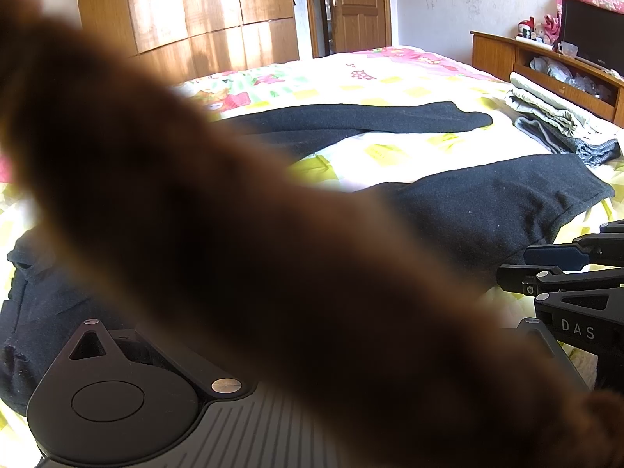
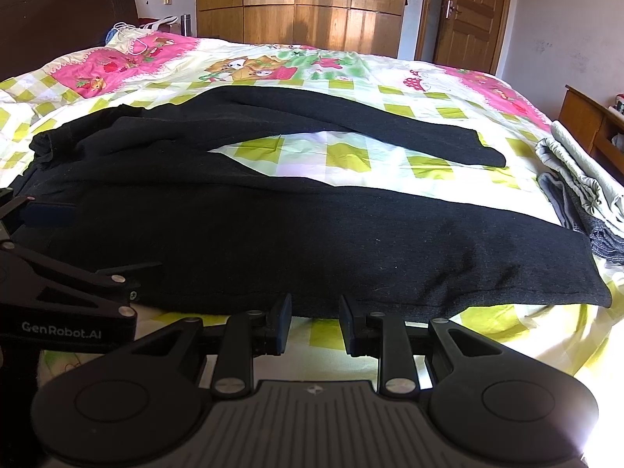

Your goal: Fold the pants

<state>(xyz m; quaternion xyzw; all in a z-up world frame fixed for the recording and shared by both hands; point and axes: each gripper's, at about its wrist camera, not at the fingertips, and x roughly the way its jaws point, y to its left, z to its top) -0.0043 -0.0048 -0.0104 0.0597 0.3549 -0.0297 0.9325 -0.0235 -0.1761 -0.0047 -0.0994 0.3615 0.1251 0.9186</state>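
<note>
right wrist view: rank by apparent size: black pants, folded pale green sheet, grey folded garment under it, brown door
1. Black knit pants, spread across the bed, by far the largest.
2. Brown panelled wooden door, far back, so its real size is understated.
3. Folded pale green sheet and grey folded garment: both cut off at the frame edge, look alike, so I won't rank them.

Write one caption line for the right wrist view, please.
Open right gripper at the near edge of black pants spread, legs apart, on a patterned bed.

Bed point(image 2: 390, 89): black pants point(image 2: 273, 218), folded clothes point(image 2: 577, 187).
</note>
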